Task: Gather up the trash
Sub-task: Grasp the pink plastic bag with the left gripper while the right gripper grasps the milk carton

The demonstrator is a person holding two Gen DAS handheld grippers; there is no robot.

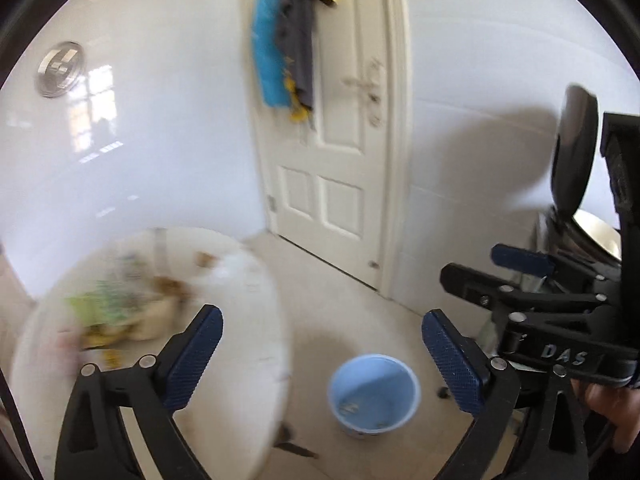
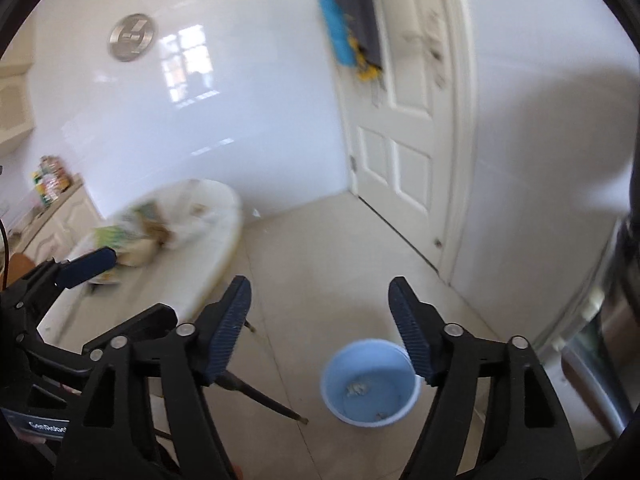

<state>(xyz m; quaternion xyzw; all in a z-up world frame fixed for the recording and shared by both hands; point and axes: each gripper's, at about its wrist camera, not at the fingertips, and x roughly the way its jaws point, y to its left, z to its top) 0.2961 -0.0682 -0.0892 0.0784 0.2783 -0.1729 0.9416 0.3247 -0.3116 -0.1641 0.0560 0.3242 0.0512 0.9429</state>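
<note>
A light blue bin (image 1: pixel 374 394) stands on the tiled floor with a few scraps inside; it also shows in the right wrist view (image 2: pixel 370 384). A pile of trash (image 1: pixel 124 304), blurred wrappers and brown scraps, lies on the round white table (image 1: pixel 256 360), also seen in the right wrist view (image 2: pixel 136 232). My left gripper (image 1: pixel 322 344) is open and empty, held above the table edge and the bin. My right gripper (image 2: pixel 320 316) is open and empty above the bin. The right gripper's body appears at the right of the left wrist view (image 1: pixel 560 320).
A white panelled door (image 1: pixel 332 168) with blue, grey and yellow cloths hanging on it stands behind. White walls flank it. A cabinet with bottles (image 2: pixel 52 188) is at the far left. A steel appliance (image 2: pixel 600 340) stands at the right. A table leg (image 2: pixel 264 396) angles toward the bin.
</note>
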